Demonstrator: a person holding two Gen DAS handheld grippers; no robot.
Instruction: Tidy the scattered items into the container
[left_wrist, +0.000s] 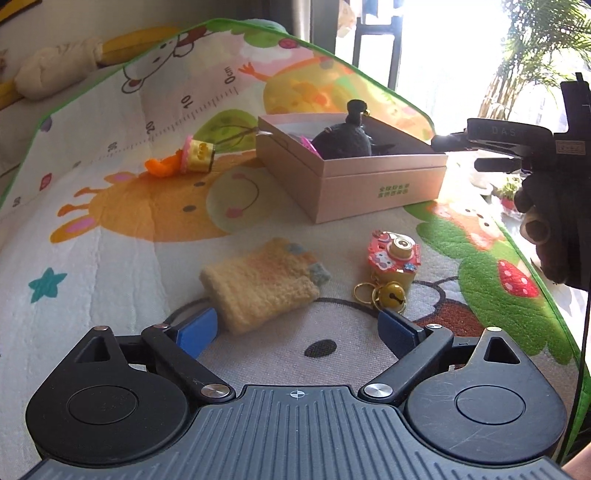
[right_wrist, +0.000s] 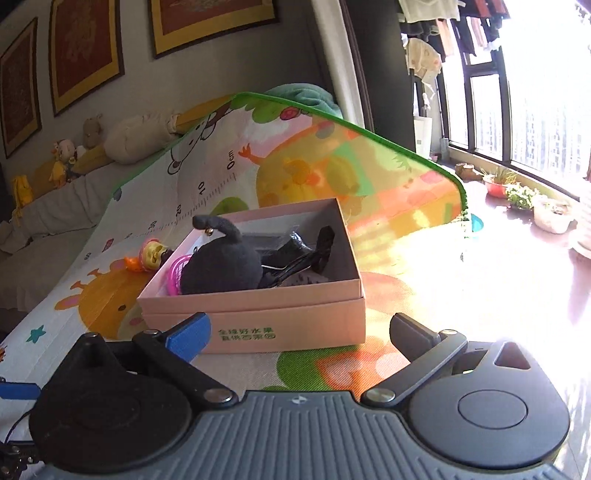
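Left gripper (left_wrist: 297, 328) spread wide, empty, just near of knitted pouch (left_wrist: 260, 290); long axis slanting left-right; right gripper (right_wrist: 301, 334) also spread, facing box (right_wrist: 255, 310).

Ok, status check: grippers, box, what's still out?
Both grippers open, empty: left, right. Box holds black plush. Mitten, camera keychain, orange toy still out. Path clear.

The play mat (left_wrist: 122, 192) ruler reads "0cm", "10", "20"; the right hand-held gripper (left_wrist: 454, 142) body shows "DAS"
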